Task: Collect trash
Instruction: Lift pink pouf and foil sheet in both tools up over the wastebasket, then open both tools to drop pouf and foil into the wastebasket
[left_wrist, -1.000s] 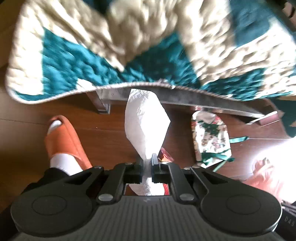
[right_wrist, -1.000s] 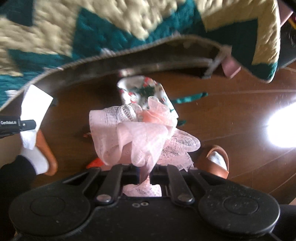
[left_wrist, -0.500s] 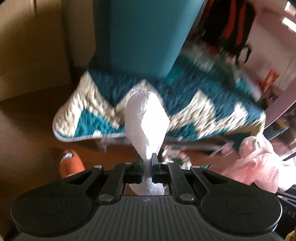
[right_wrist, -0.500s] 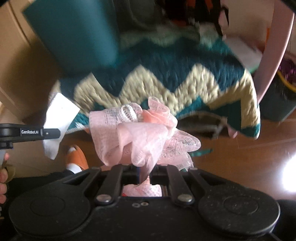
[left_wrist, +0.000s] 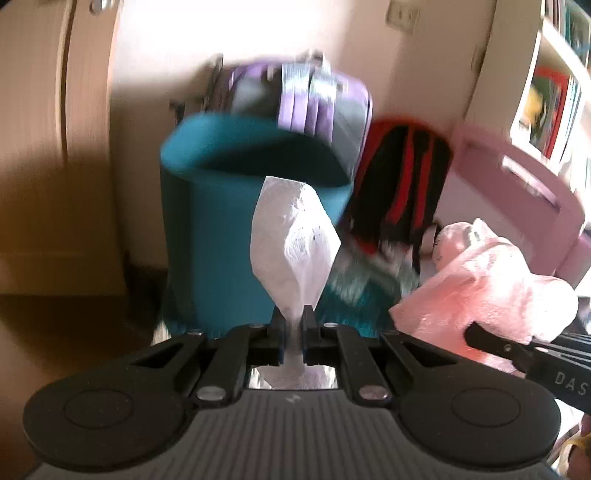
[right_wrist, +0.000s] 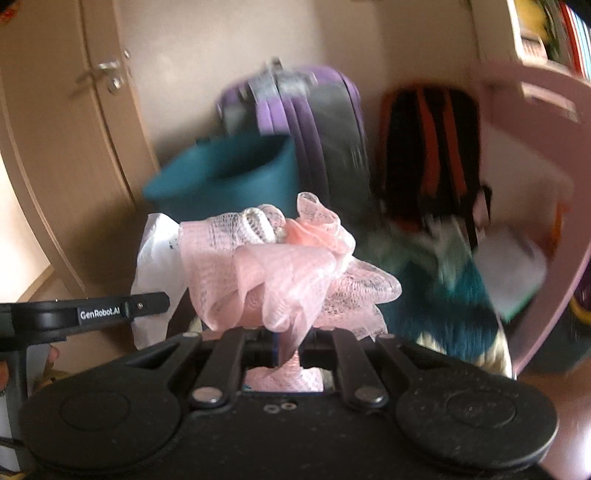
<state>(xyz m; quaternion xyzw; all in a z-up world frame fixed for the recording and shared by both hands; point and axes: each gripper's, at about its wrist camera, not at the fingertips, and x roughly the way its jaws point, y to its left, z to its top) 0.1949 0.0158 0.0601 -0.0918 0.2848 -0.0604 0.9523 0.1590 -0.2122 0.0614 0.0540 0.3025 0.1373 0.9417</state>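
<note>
Left claw (left_wrist: 293, 317) gripping white paper tissue (left_wrist: 293, 236); right claw (right_wrist: 291, 341) clutching pink mesh puff (right_wrist: 284, 269). Both hanging before open teal bin (left_wrist: 221, 206), purple suitcase (right_wrist: 306, 122) standing behind.

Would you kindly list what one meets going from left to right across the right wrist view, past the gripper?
Wooden door → white tissue → pink mesh ruffle → black and orange backpack → pink furniture frame.

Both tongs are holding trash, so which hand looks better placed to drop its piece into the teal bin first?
Probably the left. In its view the crumpled white paper towel sits in front of the teal bin's opening. The right tongs' pink mesh netting sits right of the bin, toward the purple suitcase.
</note>
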